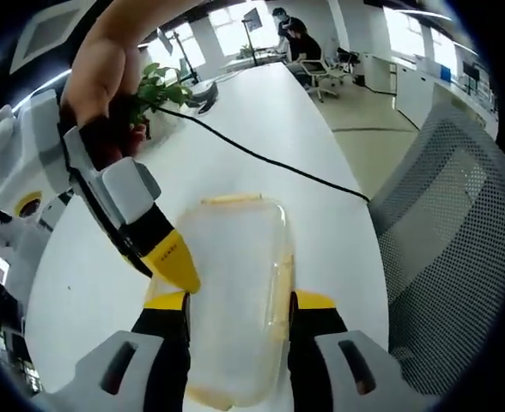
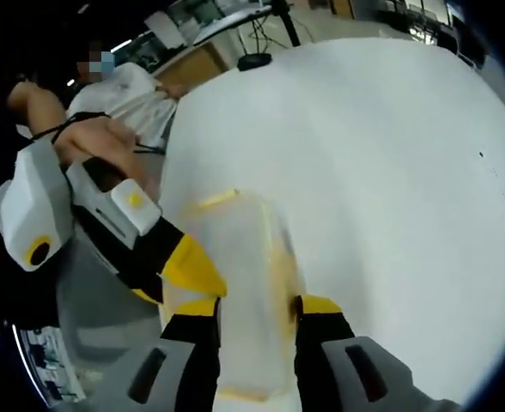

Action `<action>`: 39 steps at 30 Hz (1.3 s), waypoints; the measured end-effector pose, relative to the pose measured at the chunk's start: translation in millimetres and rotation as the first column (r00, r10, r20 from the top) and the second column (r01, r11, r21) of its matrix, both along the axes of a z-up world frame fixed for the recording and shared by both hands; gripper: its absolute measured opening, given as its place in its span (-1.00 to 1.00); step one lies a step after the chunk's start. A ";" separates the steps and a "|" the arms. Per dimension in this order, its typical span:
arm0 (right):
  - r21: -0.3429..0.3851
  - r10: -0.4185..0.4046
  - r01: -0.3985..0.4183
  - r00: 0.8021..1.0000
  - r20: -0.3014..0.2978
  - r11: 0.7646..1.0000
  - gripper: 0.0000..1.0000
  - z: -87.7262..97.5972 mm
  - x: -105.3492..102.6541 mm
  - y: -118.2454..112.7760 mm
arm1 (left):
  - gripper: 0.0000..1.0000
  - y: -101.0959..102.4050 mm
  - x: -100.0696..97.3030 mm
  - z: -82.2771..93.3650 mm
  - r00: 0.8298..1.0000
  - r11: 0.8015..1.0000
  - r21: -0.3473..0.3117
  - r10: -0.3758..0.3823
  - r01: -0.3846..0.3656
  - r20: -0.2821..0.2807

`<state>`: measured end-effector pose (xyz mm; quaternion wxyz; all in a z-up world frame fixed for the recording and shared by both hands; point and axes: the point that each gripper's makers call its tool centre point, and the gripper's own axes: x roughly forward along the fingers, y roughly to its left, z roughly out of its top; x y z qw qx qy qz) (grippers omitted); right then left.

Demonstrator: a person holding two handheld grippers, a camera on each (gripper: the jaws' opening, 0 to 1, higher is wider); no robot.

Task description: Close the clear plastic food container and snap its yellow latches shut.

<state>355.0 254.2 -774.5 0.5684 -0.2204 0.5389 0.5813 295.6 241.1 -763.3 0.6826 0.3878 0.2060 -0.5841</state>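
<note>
Both yellow-tipped tongs — left tongs point(image 1: 240, 300), right tongs point(image 2: 257, 306) — grasp the clear, round-cornered plastic food container point(image 1: 235, 292) (yellow-latched) on the smooth white tabletop point(image 1: 278, 120).

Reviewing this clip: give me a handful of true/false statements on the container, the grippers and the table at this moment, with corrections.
1. The clear container sits between the left hand-held gripper's jaws. True.
2. The right hand-held gripper is far from the container. False: its jaws flank it.
3. A black cable runs across the white table. True.
4. The table is dark wood. False: it is white.
5. A mesh chair stands beside the table. True.
</note>
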 end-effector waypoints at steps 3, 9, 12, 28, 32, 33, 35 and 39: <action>-0.023 0.022 -0.022 1.000 -0.001 0.999 -0.41 -1.7 -0.1 -0.3 | -0.15 -1.3 3.2 -6.3 1.000 1.000 0.009 -0.005 0.005 -0.002; -0.052 0.069 -0.070 0.998 -0.006 0.996 -0.47 0.7 1.6 3.2 | -0.15 -6.0 1.7 -9.9 1.000 1.000 0.002 0.001 -0.001 0.004; -0.077 0.078 -0.079 0.997 -0.015 0.994 -0.44 -4.9 -1.7 2.6 | -0.14 -3.7 1.1 -8.1 1.000 1.000 -0.017 0.002 -0.003 -0.006; -0.084 0.088 -0.089 0.996 -0.018 0.992 -0.38 -2.1 -3.2 -1.6 | -0.11 -0.2 -0.5 -6.6 1.000 1.000 0.011 0.003 -0.003 0.013; -0.090 0.090 -0.091 0.996 -0.011 0.992 -0.38 -1.4 -3.1 -1.6 | -0.10 -0.2 -0.6 -6.0 1.000 1.000 0.016 0.001 -0.002 0.017; -0.091 0.089 -0.090 0.996 -0.006 0.992 -0.38 -1.1 -3.2 -1.5 | -0.09 -0.1 -0.7 -5.9 1.000 1.000 0.017 0.001 -0.001 0.018; -0.091 0.098 -0.097 0.995 0.012 0.991 -0.38 0.2 -3.3 -1.2 | -0.08 0.1 -0.3 -6.0 1.000 1.000 0.020 -0.007 0.007 0.025; -0.070 0.115 -0.112 0.992 0.047 0.991 -0.38 1.5 -2.6 -0.9 | 0.06 -2.1 -5.1 -4.4 0.998 1.000 -0.010 0.028 -0.028 -0.058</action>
